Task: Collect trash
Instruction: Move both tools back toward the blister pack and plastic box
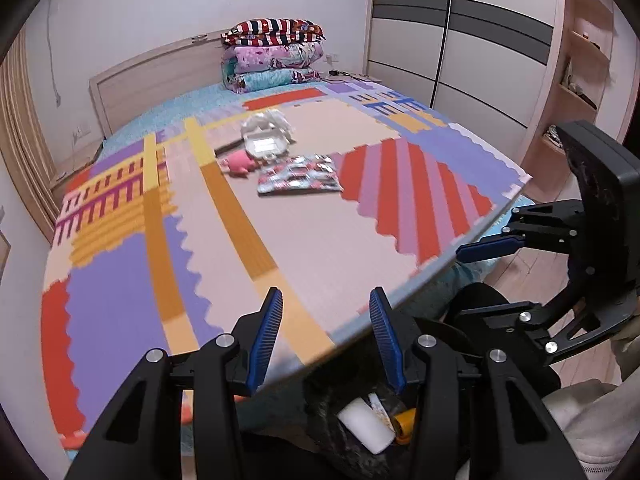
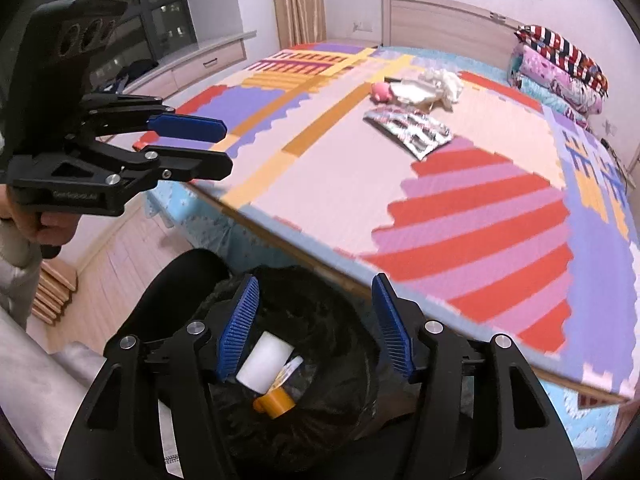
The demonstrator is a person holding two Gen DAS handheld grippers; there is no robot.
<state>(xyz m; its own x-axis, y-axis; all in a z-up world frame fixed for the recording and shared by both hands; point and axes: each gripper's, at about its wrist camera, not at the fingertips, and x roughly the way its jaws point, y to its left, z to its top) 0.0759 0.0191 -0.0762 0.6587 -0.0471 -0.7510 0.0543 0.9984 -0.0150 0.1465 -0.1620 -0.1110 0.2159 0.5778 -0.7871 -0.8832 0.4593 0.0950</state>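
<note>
1. Both pairs of jaws stand apart with nothing between the pads: the left gripper (image 1: 326, 336) is moderately open, and the right gripper (image 2: 316, 328) gapes a little wider.
2. One bed (image 2: 192, 204) in a light blue cover fills both views, with one multicoloured foam mat (image 1: 280, 236) laid across it.
3. One stack of folded quilts (image 1: 272, 56) sits at the headboard; I count three layers, the top one striped red, white and navy.
4. One bin lined with a black bag (image 2: 320, 312) stands on the floor at the bed's near edge, right below both grippers.
5. Three pieces of trash lie in the bin: one white cylinder (image 2: 264, 362), one orange roll core (image 2: 276, 402), and one pale wrapper (image 2: 290, 366) between them.
6. Four items are left on the mat, well apart from the bin: one printed foil packet (image 1: 298, 174), one white plastic clamshell container (image 1: 264, 144), one crumpled white wad (image 1: 268, 118) touching the container behind it, and one pink plush toy (image 1: 240, 164) just beside the container.
7. One hand (image 2: 44, 224) grips the left gripper's handle, a pale sleeve behind it.
8. Both grippers tilt downward, side by side above the bin's mouth, fingers aimed toward the mat's edge.
</note>
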